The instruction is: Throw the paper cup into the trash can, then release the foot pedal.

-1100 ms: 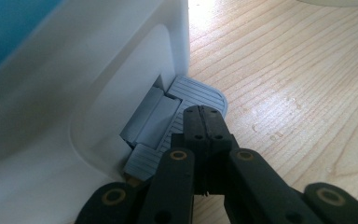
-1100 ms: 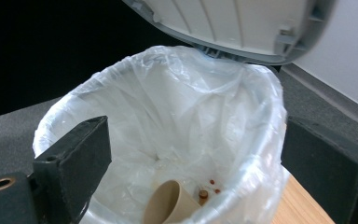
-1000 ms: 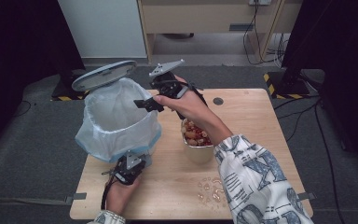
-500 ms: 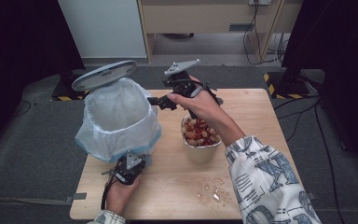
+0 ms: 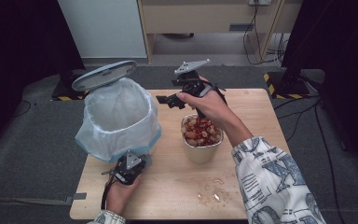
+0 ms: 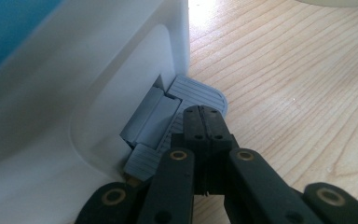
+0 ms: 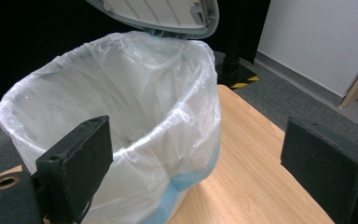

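With my left gripper [image 6: 204, 122] closed, pinning the bin pedal [image 6: 200, 93], I'd lower the empty, wide-open right gripper [image 5: 171, 100] squarely over the cup [image 5: 202, 149].

My wooden table [image 5: 256, 121] stands on grey carpet [image 5: 32, 144]; behind it are a white wall [image 5: 105, 28] and black stands [image 5: 303, 42].

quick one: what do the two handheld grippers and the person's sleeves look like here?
Both grippers are black. The left gripper has linkage arms with brass-coloured pivot pins and ribbed pads. The right gripper has flat, square black pads, and a grey three-cornered plate on top. The right sleeve is white with a dark blue print.
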`<state>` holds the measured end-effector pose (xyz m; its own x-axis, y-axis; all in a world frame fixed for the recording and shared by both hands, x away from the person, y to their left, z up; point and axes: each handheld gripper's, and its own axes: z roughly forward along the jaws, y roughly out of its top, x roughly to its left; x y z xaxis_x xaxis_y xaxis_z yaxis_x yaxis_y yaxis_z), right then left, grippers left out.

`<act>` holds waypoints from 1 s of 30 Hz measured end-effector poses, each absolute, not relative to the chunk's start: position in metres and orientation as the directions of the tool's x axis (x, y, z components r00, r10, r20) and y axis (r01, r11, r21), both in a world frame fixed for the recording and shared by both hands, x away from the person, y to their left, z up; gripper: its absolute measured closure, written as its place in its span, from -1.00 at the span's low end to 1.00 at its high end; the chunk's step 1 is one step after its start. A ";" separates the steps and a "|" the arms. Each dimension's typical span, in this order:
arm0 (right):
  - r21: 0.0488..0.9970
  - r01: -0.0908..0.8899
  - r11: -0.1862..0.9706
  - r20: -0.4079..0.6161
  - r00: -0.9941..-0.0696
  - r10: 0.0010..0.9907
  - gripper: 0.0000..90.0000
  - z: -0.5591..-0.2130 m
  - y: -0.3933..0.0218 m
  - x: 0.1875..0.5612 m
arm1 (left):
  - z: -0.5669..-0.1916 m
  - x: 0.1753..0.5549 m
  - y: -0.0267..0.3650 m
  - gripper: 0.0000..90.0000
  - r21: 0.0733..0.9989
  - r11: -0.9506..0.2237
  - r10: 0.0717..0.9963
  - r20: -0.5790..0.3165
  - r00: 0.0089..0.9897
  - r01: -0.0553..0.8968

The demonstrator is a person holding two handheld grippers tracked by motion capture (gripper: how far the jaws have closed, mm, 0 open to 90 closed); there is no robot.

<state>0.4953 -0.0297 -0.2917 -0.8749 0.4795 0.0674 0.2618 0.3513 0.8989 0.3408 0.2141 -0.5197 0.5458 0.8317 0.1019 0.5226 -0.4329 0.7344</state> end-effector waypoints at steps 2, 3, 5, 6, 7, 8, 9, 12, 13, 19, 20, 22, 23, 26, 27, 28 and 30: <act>0.898 0.265 0.351 0.069 -0.873 0.483 -0.79 -0.293 -0.032 0.496 | -0.520 0.341 0.214 0.99 0.734 -0.433 0.832 0.103 0.546 0.522; 0.899 0.265 0.349 0.069 -0.872 0.485 -0.79 -0.293 -0.033 0.496 | -0.520 0.341 0.214 0.99 0.735 -0.432 0.832 0.101 0.546 0.523; 0.899 0.269 0.346 0.072 -0.870 0.489 -0.79 -0.294 -0.035 0.497 | -0.520 0.341 0.214 0.99 0.734 -0.433 0.832 0.103 0.545 0.522; 0.899 0.273 0.344 0.075 -0.867 0.492 -0.79 -0.294 -0.036 0.497 | -0.520 0.341 0.214 0.99 0.734 -0.433 0.832 0.103 0.545 0.522; 0.898 0.272 0.346 0.073 -0.867 0.492 -0.79 -0.295 -0.038 0.497 | -0.520 0.341 0.214 0.99 0.735 -0.430 0.833 0.100 0.544 0.524; 0.898 0.273 0.346 0.073 -0.867 0.494 -0.79 -0.295 -0.039 0.498 | -0.520 0.341 0.214 0.99 0.738 -0.428 0.833 0.097 0.544 0.522; 0.898 0.274 0.345 0.074 -0.865 0.495 -0.79 -0.295 -0.041 0.498 | -0.520 0.341 0.215 0.99 0.739 -0.425 0.834 0.095 0.543 0.523; 0.898 0.279 0.341 0.074 -0.858 0.509 -0.79 -0.297 -0.049 0.499 | -0.519 0.339 0.214 0.86 0.747 -0.417 0.837 0.093 0.539 0.518; 0.898 0.281 0.339 0.074 -0.855 0.513 -0.79 -0.298 -0.052 0.499 | -0.517 0.337 0.213 0.73 0.749 -0.413 0.842 0.097 0.531 0.518; 0.897 0.301 0.324 0.083 -0.833 0.547 -0.79 -0.304 -0.078 0.501 | -0.508 0.325 0.213 0.41 0.782 -0.383 0.847 0.086 0.524 0.492; 0.897 0.304 0.321 0.084 -0.830 0.551 -0.79 -0.305 -0.083 0.502 | -0.508 0.323 0.213 0.40 0.785 -0.378 0.847 0.079 0.526 0.491; 0.896 0.311 0.315 0.085 -0.819 0.567 -0.79 -0.306 -0.093 0.502 | -0.508 0.323 0.212 0.34 0.785 -0.378 0.847 0.079 0.525 0.491; 0.896 0.311 0.315 0.085 -0.819 0.567 -0.79 -0.306 -0.093 0.502 | -0.508 0.323 0.212 0.32 0.785 -0.378 0.847 0.079 0.525 0.491; 0.898 0.318 0.305 0.084 -0.803 0.590 -0.79 -0.307 -0.109 0.501 | -0.507 0.321 0.211 0.25 0.786 -0.378 0.846 0.078 0.527 0.490; 0.897 0.319 0.306 0.080 -0.798 0.597 -0.79 -0.307 -0.113 0.500 | -0.507 0.321 0.211 0.23 0.786 -0.378 0.846 0.078 0.527 0.490; 0.898 0.319 0.304 0.078 -0.793 0.604 -0.79 -0.308 -0.117 0.500 | -0.506 0.320 0.210 0.21 0.788 -0.375 0.846 0.075 0.528 0.489; 0.898 0.322 0.299 0.077 -0.785 0.615 -0.79 -0.308 -0.124 0.499 | -0.505 0.319 0.210 0.16 0.788 -0.369 0.848 0.069 0.526 0.492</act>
